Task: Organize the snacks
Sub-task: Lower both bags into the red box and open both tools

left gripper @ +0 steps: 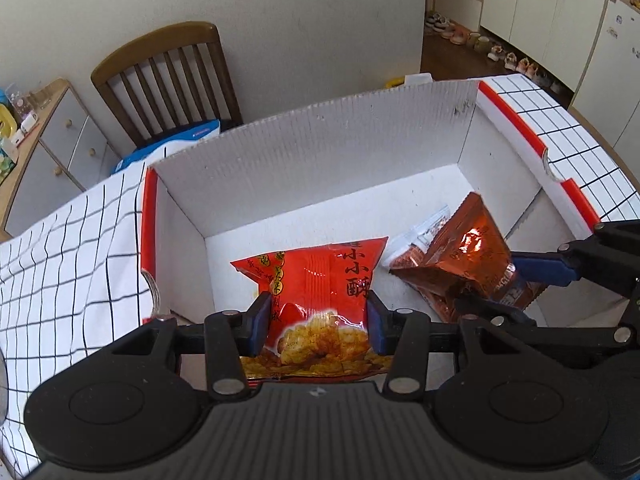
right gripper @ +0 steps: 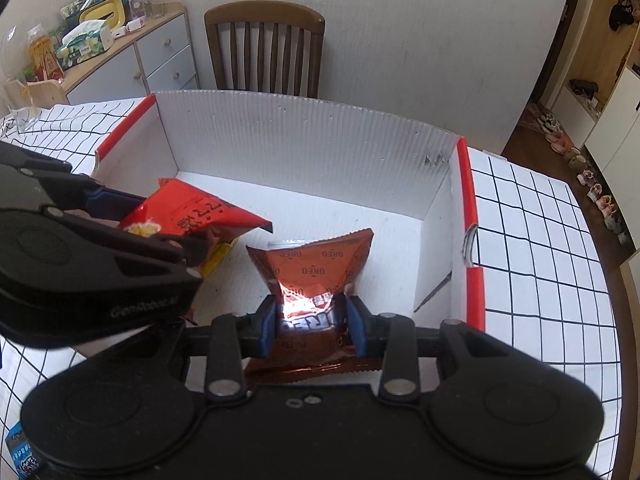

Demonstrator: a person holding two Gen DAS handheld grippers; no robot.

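Observation:
A white cardboard box [left gripper: 320, 148] with red rims stands open on the checked tablecloth. My left gripper [left gripper: 316, 322] is shut on a bright red snack bag [left gripper: 316, 276] printed with Chinese characters, held inside the box at its left half. My right gripper [right gripper: 311, 322] is shut on a dark red Oreo bag [right gripper: 316, 268], held inside the box at its right half. In the left wrist view the Oreo bag [left gripper: 468, 256] and the right gripper [left gripper: 516, 284] show at the right. In the right wrist view the red bag [right gripper: 192, 210] and the left gripper [right gripper: 136, 220] show at the left.
A wooden chair [right gripper: 266, 48] stands behind the box against the wall. A grey drawer cabinet [right gripper: 160, 56] with clutter on top is at the back left. A blue-and-white pack [left gripper: 172, 144] lies on the chair seat. A glass [right gripper: 20, 112] stands on the checked tablecloth [right gripper: 540, 240].

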